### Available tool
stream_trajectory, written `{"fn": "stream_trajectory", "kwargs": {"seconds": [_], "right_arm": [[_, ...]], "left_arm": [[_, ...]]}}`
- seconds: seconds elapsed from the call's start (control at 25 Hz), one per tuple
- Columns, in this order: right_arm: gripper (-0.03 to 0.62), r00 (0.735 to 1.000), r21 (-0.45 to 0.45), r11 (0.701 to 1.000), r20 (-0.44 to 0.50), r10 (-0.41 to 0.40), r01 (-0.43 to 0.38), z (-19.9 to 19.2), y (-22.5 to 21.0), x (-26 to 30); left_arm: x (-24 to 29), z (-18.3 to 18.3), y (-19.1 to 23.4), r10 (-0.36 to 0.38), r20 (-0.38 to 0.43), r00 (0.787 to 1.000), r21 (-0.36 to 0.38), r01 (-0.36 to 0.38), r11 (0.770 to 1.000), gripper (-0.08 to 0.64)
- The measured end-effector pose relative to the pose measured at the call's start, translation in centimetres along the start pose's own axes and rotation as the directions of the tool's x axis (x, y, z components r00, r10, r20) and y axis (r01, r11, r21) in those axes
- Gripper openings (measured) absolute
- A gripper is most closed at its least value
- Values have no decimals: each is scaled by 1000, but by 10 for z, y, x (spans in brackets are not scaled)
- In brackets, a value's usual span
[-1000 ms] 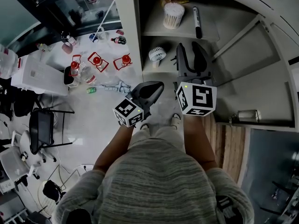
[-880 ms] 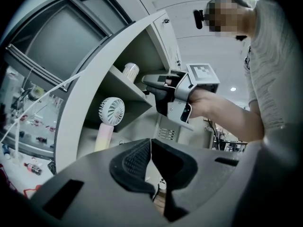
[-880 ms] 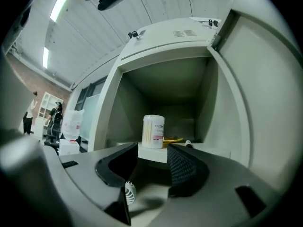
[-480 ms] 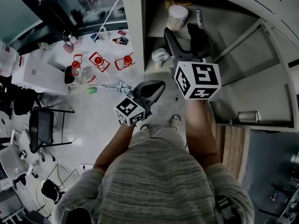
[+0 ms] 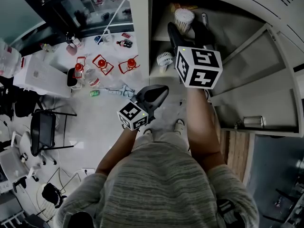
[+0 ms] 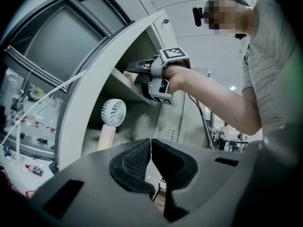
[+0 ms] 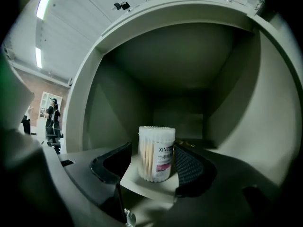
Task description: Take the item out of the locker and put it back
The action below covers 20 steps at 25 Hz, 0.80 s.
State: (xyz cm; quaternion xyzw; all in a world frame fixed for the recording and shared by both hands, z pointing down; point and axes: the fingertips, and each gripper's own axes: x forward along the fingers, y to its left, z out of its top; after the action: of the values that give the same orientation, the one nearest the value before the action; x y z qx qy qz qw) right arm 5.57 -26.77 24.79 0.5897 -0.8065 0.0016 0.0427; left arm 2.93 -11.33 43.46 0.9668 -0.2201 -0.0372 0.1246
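Below the head camera, a pale grey metal locker [image 5: 140, 32] stands open. The right gripper [image 5: 186, 34] reaches level into its upper compartment, where a clear cylindrical tub of cotton swabs [image 5: 184, 18] stands upright on the shelf, between the jaws. A small white handheld fan [image 5: 164, 59] stands in the compartment beneath. The left gripper [image 5: 160, 90] hangs outside the locker, in front of the person's waist.

Seen from the left gripper view, its jaws are pressed together with nothing between them, and the fan shows a pale pink handle.

Seen from the right gripper view, the jaws have just been opening and stand wide on either side of the tub without squeezing it. One pad is clear of it and the other is just beside its label. The white-and-pink label begins "XIN"; the smaller print is unreadable.
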Motion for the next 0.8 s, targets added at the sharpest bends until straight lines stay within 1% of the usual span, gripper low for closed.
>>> {"fn": "stream_trajectory", "kwargs": {"seconds": [0.12, 0.24, 0.36, 0.8], "right_arm": [[268, 999, -3, 1000, -37, -4, 4, -5, -1, 7], [267, 999, -19, 999, -47, -27, 27, -9, -4, 9], [250, 999, -24, 999, -35, -32, 31, -9, -5, 7], [247, 1000, 6, 1000, 6, -9, 9, -5, -3, 0]], "left_arm": [[0, 0, 0, -1, 0, 1000, 1, 1, 1000, 9], [1, -1, -2, -4, 0, 1000, 1, 4, 1000, 9], [1, -2, -3, -7, -3, 1000, 1, 7, 1000, 9], [0, -1, -5, -3, -6, 1000, 5, 3, 1000, 9]]}}
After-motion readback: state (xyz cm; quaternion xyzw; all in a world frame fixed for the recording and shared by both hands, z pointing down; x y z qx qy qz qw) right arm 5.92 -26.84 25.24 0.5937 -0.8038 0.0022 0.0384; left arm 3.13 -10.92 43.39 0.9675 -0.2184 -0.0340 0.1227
